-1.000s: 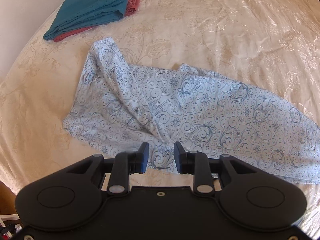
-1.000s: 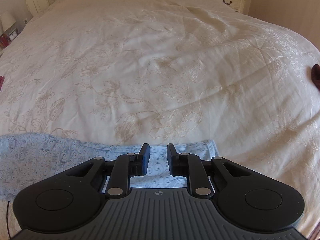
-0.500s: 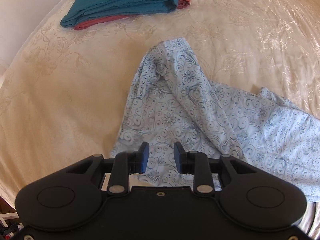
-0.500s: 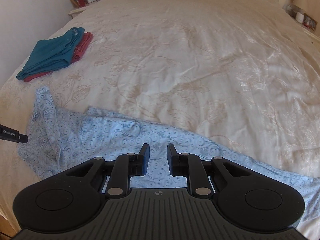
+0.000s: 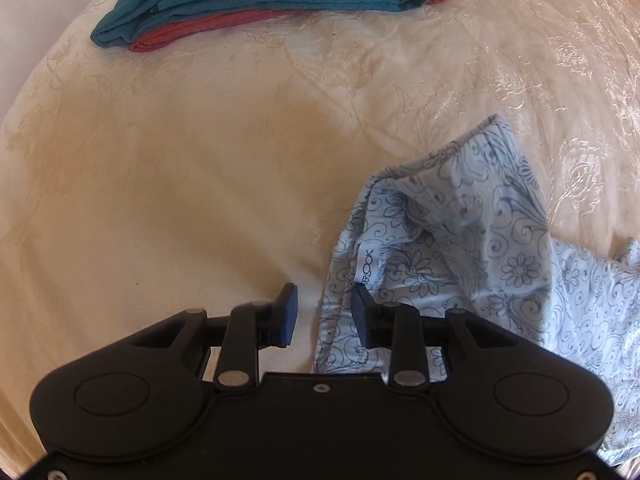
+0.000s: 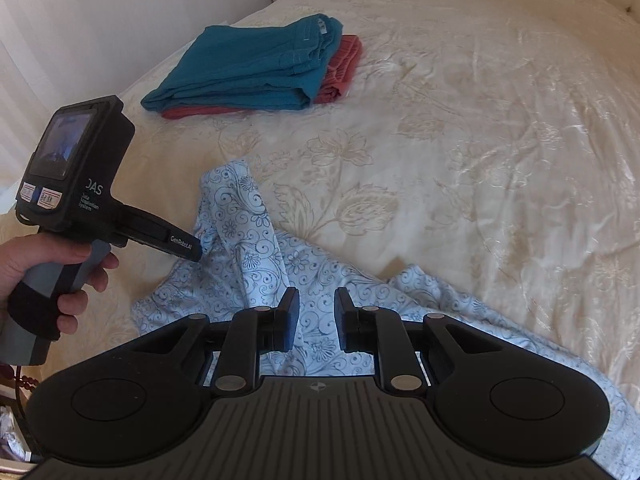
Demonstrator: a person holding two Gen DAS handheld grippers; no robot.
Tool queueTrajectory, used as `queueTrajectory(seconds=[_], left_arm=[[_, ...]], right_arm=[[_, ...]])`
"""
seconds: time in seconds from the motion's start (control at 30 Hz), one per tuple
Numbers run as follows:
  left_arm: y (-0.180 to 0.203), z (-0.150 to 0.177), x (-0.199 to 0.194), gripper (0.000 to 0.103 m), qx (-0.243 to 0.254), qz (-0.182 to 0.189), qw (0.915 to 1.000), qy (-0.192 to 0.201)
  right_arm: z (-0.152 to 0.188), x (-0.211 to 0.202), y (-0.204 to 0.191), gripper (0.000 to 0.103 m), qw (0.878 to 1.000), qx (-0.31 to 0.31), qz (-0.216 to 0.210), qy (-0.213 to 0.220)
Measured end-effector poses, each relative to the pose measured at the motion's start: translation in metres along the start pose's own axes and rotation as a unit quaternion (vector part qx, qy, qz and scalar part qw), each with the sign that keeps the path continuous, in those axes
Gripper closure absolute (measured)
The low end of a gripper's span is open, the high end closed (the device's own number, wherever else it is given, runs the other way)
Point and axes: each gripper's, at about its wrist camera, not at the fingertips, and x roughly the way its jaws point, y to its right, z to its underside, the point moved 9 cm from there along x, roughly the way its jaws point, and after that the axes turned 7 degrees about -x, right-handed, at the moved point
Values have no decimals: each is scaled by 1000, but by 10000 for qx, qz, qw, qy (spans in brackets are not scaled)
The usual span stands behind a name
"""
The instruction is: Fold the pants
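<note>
The pants (image 6: 280, 280) lay rumpled on the bed (image 6: 460, 140), waistband bunched. Both grippers were open: the left gripper (image 5: 323, 314) straddled the waistband edge, the right gripper (image 6: 316, 316) hovered over mid-fabric. Best pinch the hem squarely before lifting.

Thin cotton-like pants (image 5: 460, 248), glossy bedspread (image 5: 200, 168)

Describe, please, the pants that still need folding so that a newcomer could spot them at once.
On the cream bedspread, look nearer than the folded teal pants stacked on a red garment. The blue floral pants lie crumpled by the left gripper. They alone are pale, patterned and unfolded.
</note>
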Motion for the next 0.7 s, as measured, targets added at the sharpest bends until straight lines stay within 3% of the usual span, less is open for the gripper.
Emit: queueTrajectory(seconds=[0.13,0.3,0.7], left_arm=[[-3,2,2,58,139,101,9998,50],[-16,1,7,53,285,-63,9994,199],[-42,-16,17,53,64,202,9997,72]], right_arm=[[-21,21,-12,84,9995,-152,-271,-14],[-32,51,-23,84,9970,-475,-582,-178],[-20,80,-41,83,9868,-771,-1276,-628]])
